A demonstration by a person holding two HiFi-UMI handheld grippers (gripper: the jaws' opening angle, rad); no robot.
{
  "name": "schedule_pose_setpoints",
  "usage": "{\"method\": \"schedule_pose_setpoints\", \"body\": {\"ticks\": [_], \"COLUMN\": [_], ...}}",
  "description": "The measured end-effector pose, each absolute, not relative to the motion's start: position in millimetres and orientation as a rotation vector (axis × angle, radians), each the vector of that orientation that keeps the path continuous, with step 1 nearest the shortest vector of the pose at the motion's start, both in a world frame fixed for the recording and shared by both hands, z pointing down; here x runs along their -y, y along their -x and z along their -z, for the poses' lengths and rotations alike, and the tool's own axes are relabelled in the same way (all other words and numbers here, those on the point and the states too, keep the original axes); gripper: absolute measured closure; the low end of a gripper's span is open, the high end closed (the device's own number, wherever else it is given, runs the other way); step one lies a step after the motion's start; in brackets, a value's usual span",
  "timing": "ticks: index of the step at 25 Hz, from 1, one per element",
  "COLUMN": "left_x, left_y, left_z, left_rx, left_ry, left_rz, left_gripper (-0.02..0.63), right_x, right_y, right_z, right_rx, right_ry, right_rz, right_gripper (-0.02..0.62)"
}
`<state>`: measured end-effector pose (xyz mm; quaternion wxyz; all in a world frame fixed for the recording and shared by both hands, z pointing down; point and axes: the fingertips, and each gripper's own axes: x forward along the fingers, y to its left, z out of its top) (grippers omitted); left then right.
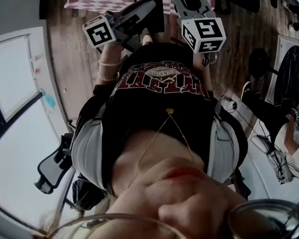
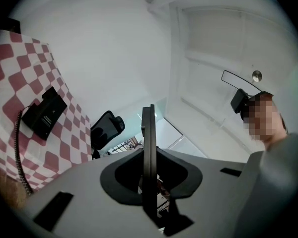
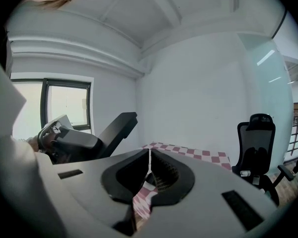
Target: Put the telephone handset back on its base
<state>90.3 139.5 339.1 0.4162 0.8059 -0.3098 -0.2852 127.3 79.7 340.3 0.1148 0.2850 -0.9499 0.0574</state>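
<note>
step: not begun, I hold nothing | left gripper [image 2: 148, 114]: jaws closed, empty | right gripper [image 3: 149, 151]: jaws closed, empty | telephone [image 2: 44, 112]: on the checked counter [image 2: 15, 68], well apart from me | next: I think I must reach over, open my jaws and grab the handset

We hold both grippers up close in front of us, side by side, pointing away. Our left gripper [image 2: 148, 114] has its jaws pressed flat together; our right gripper [image 3: 149, 155] has jaws meeting at the tips.

White walls [image 3: 188, 83], wood floor [image 1: 79, 68], black office chair [image 3: 257, 143] (window [image 3: 64, 108] opposite)
</note>
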Motion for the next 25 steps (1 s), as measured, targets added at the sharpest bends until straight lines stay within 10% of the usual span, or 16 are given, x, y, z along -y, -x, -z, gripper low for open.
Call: {"method": "schedule_pose_setpoints", "body": {"ticks": [25], "left_x": [-122.8], "left_y": [-26.7], "left_z": [-356.7], "left_rx": [0.831], "left_ry": [-1.928], "left_rz": [0.761], "left_gripper": [0.525], "right_x": [-63.8], "right_y": [-69.0], "right_z": [-356.5], "right_rx": [2.736], "right_ry": [-0.761], "right_rz": [-0.212], "right_gripper": [0.566]}}
